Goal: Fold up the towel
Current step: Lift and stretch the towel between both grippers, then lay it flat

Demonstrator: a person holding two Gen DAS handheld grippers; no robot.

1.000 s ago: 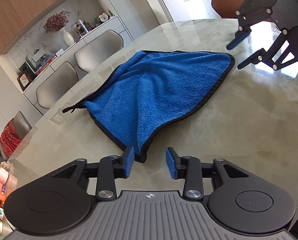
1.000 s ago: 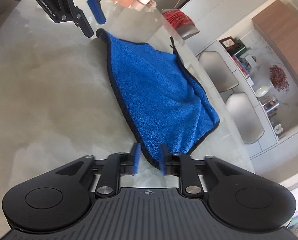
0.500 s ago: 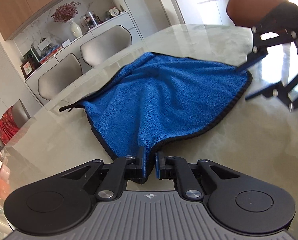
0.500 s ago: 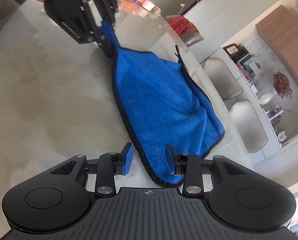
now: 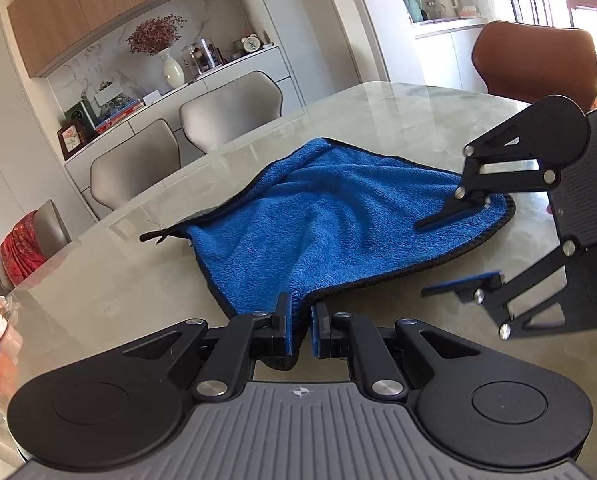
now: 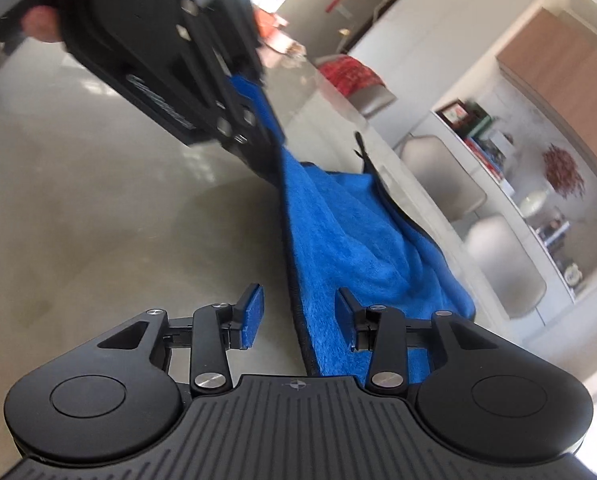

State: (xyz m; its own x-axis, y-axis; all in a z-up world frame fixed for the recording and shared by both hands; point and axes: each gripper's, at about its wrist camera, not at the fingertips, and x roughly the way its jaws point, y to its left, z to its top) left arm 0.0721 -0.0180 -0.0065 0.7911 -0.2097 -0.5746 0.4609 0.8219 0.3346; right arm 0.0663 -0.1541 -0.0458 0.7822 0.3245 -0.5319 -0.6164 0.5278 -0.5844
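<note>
My left gripper [image 5: 301,326] has just shut its jaws on the near corner of the blue towel [image 5: 322,216] lying on the table [image 5: 98,288], while my right gripper [image 6: 298,312] now straddles the other corner, jaws wide, holding nothing, so lifting comes next.

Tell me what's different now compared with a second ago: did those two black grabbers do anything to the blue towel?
The left gripper shut on the towel corner nearest it and lifted it off the table. The right gripper opened again, its fingers now straddling the opposite corner's edge without pinching. The rest of the towel stayed on the table.
</note>
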